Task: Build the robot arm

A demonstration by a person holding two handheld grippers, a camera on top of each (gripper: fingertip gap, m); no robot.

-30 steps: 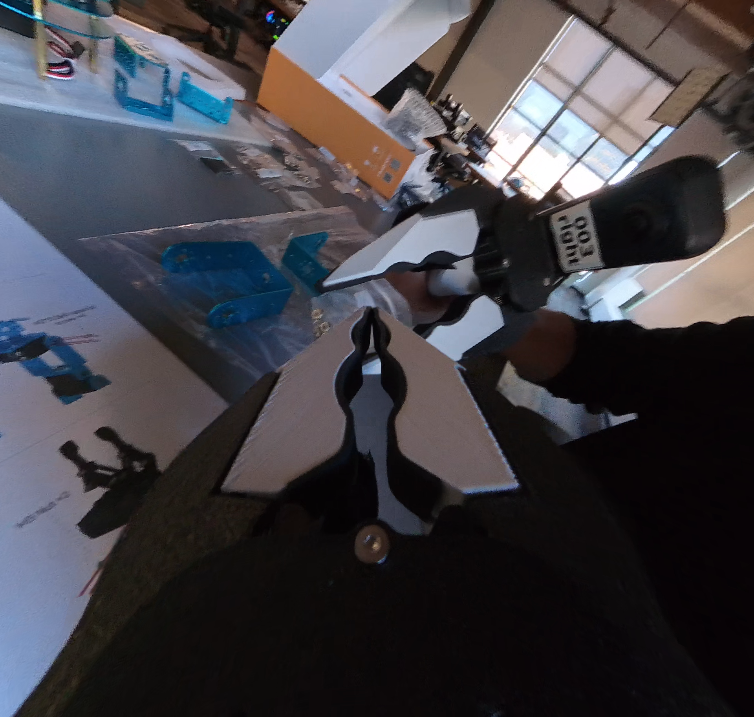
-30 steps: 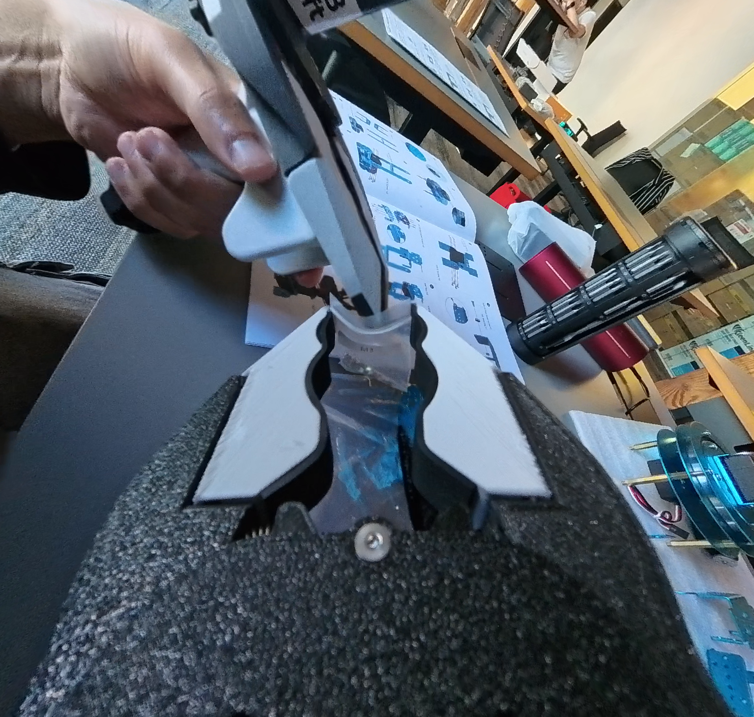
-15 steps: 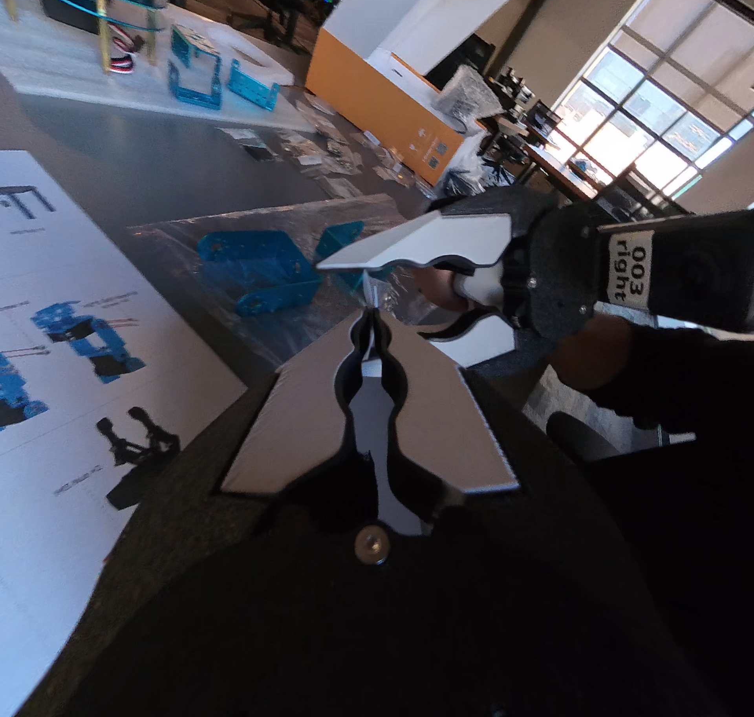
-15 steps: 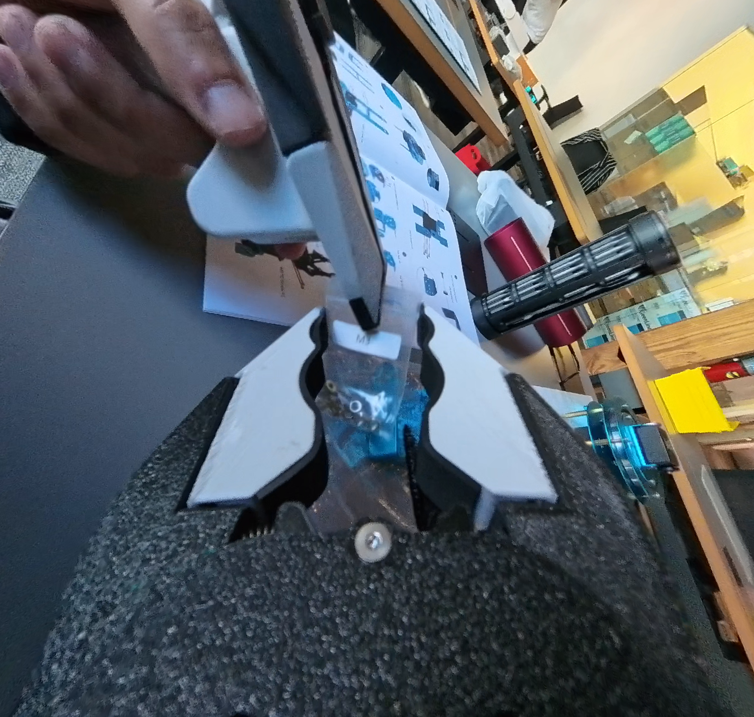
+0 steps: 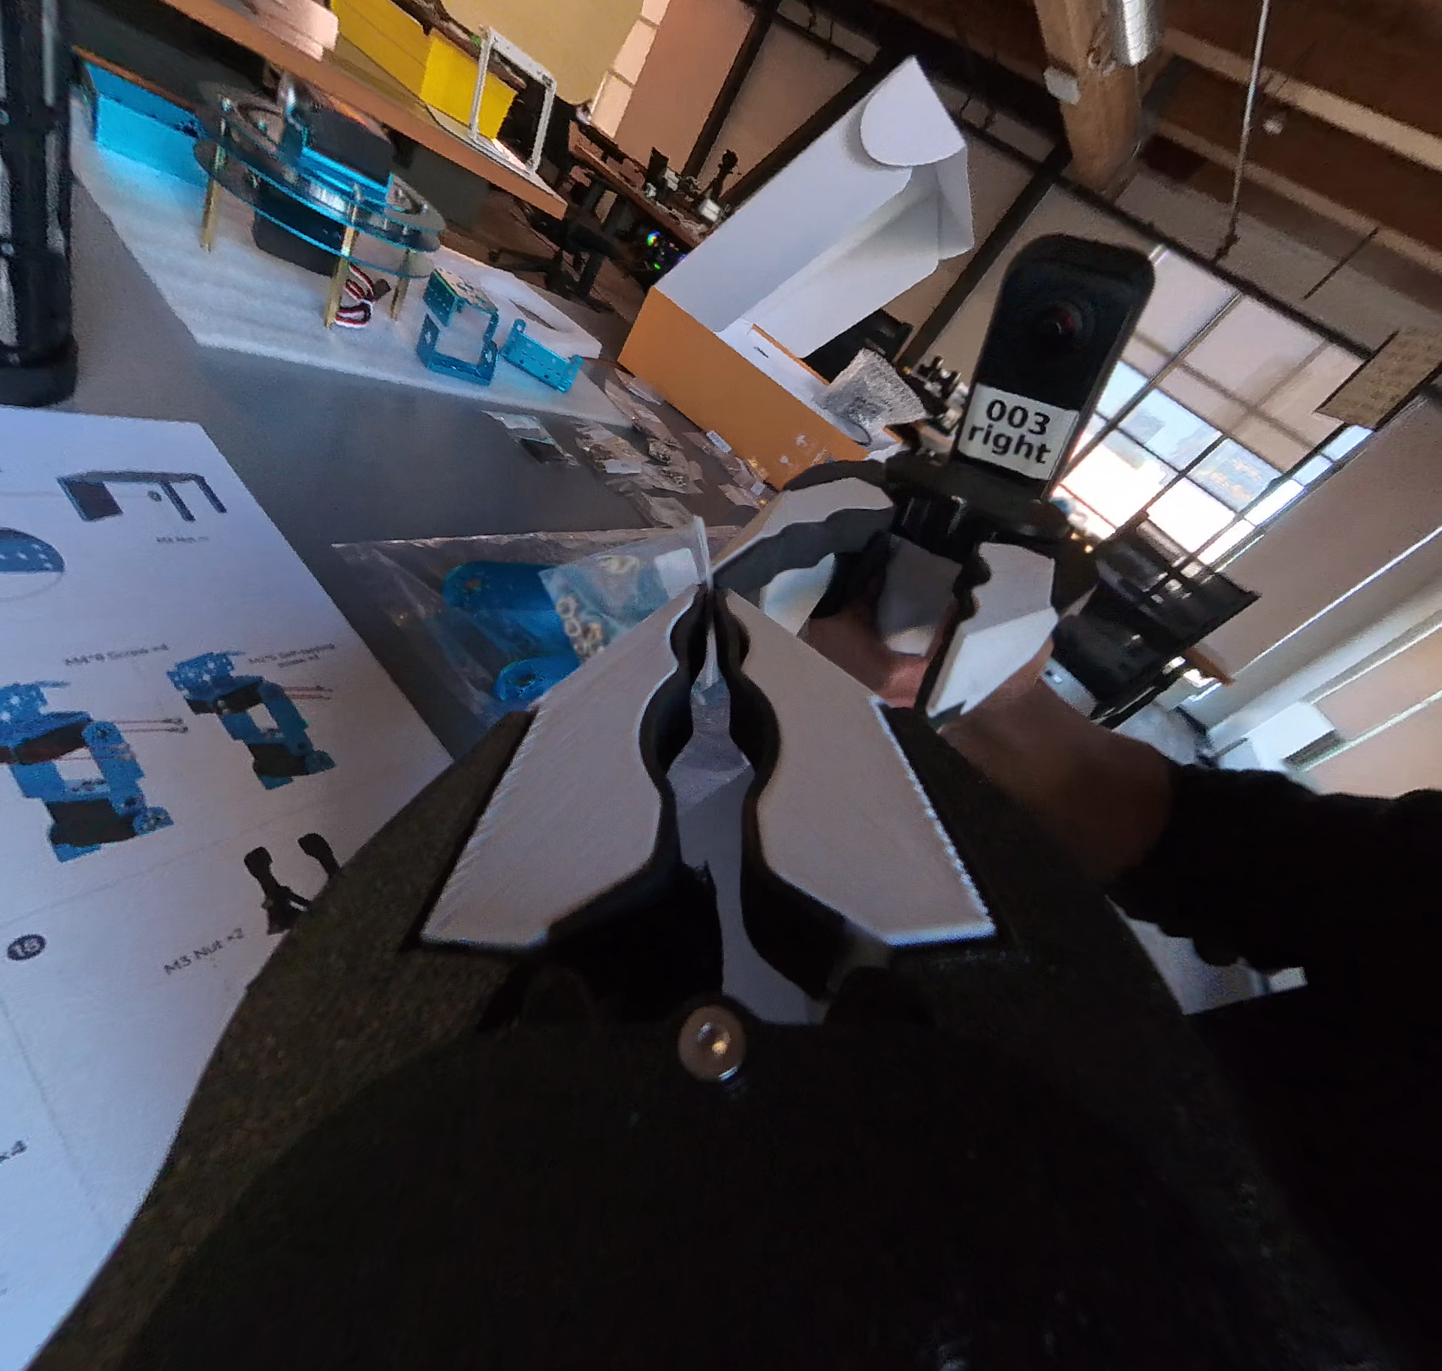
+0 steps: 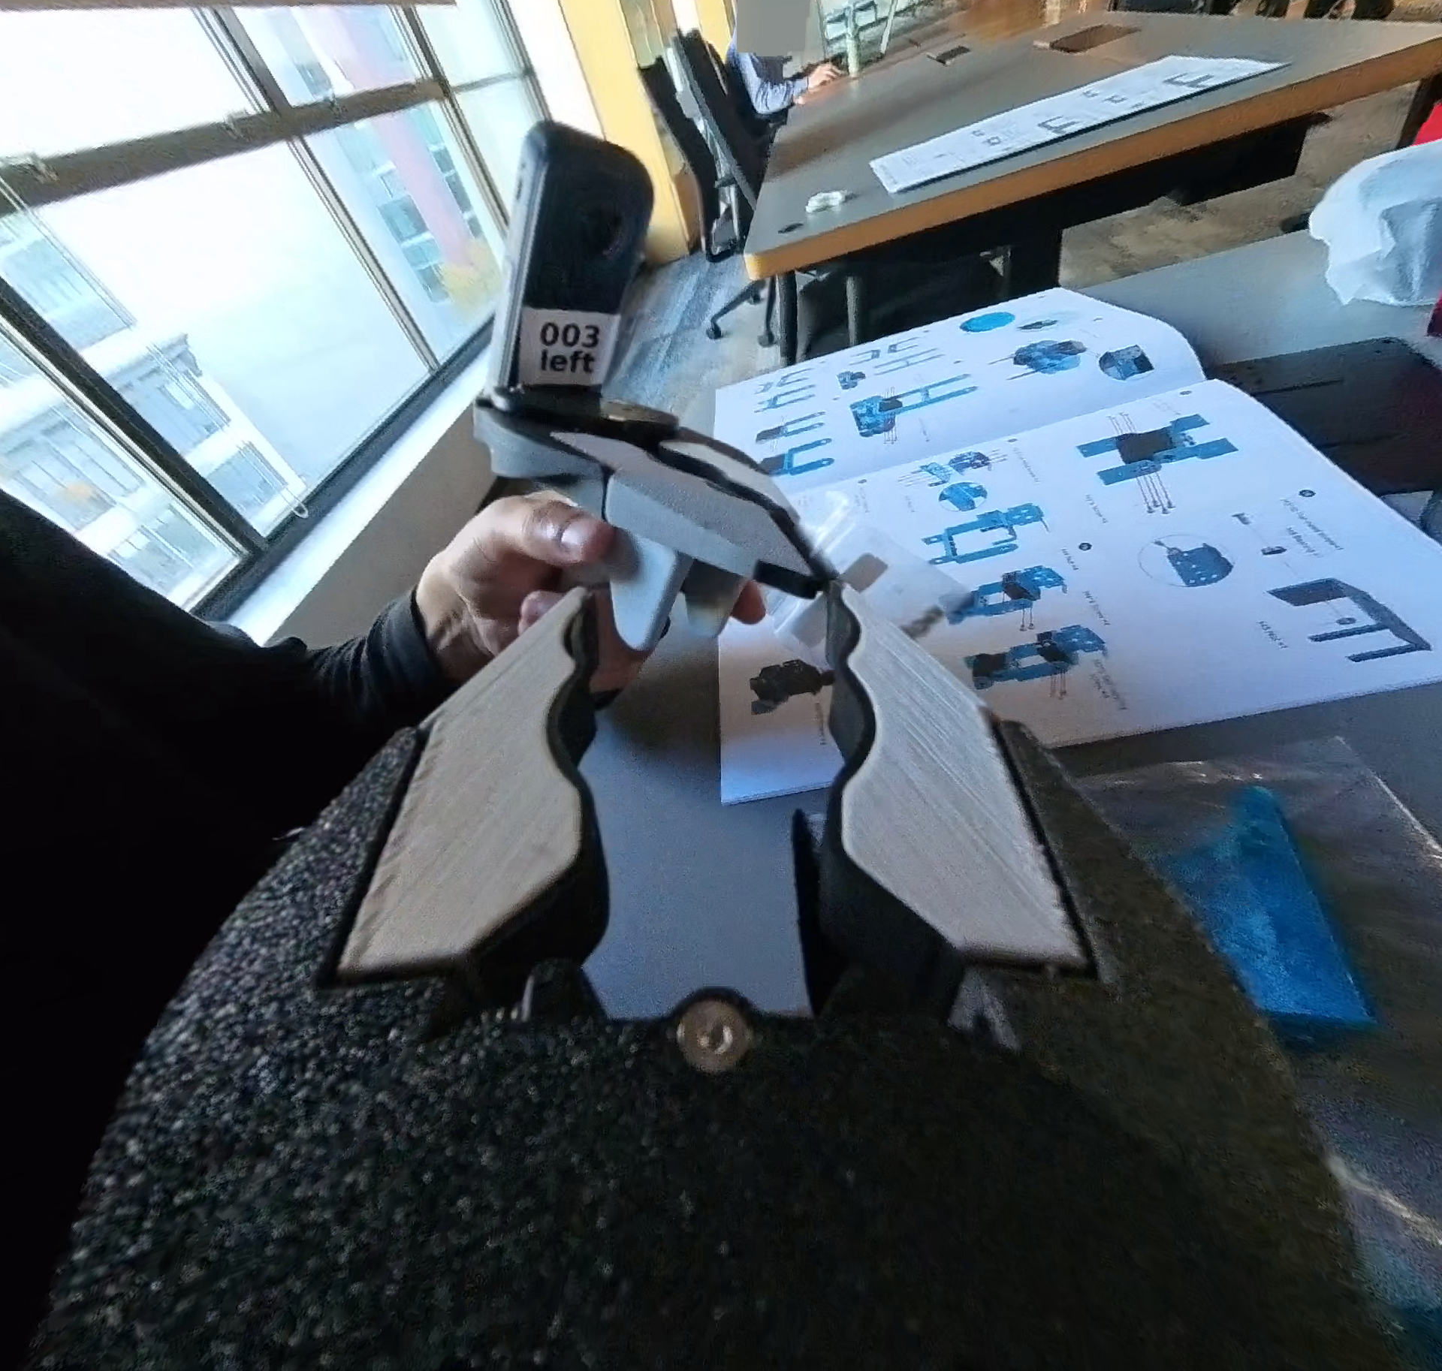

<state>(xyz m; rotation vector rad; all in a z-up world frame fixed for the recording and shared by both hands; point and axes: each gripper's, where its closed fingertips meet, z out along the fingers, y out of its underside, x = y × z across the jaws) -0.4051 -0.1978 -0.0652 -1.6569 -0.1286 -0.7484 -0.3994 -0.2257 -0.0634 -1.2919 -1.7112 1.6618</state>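
While the left gripper (image 5: 708,606) pinches the top edge of a small clear bag (image 5: 624,585) of loose hardware, its 2 tips pressed together on the plastic, the right gripper (image 6: 706,604) stands spread wide and holds nothing, with one tip just beside the bag's white label end. The bag hangs in the air above the grey table (image 5: 328,429), just over a larger clear bag (image 5: 437,592) that lies flat with a blue metal bracket (image 5: 499,624) inside, and to the right of the open instruction booklet (image 6: 1092,538). Farther off sit a round blue acrylic assembly (image 5: 312,195), loose blue brackets (image 5: 484,335) and an orange-and-white box (image 5: 749,382).

The hold looks thin (only the bag's upper lip is caught): a jerk or a slackened squeeze could let the plastic slide free and drop onto the larger bag. If the seal is open, which cannot be told here, tilting might spill the small parts across the table.
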